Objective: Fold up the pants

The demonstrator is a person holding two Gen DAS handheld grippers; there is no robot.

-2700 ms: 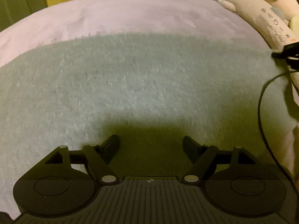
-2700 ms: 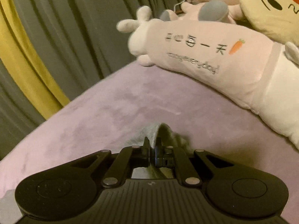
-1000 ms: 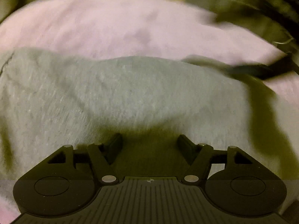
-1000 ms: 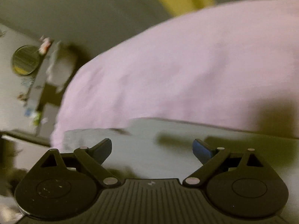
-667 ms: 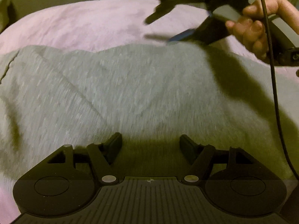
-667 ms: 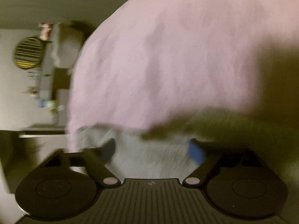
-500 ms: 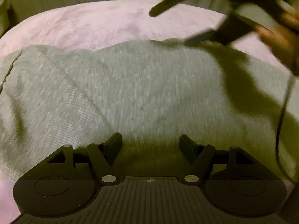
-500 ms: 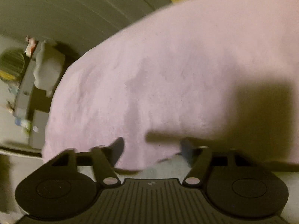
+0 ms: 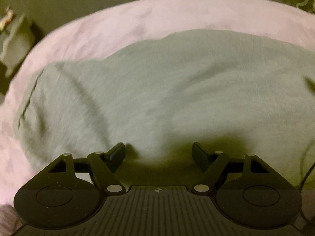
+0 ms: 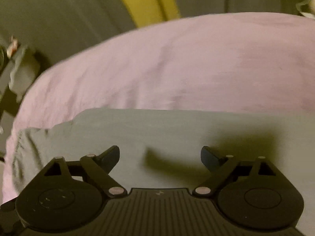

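The grey pants (image 9: 157, 82) lie spread on a pink bed cover (image 9: 118, 25), with creases on their left part. My left gripper (image 9: 158, 150) is open and empty, just above the near part of the pants. In the right wrist view the pants (image 10: 157, 129) show a straight far edge against the pink cover (image 10: 177, 64). My right gripper (image 10: 159, 154) is open and empty, hovering over the grey fabric.
Grey and yellow curtains (image 10: 145, 0) hang behind the bed. A grey object (image 9: 15, 43) stands off the bed's left edge. A black cable (image 9: 307, 173) runs at the right edge of the left wrist view.
My right gripper has let go of the pants, opened and swung back over the grey fabric. It has left the left wrist view. My left gripper has stayed open.
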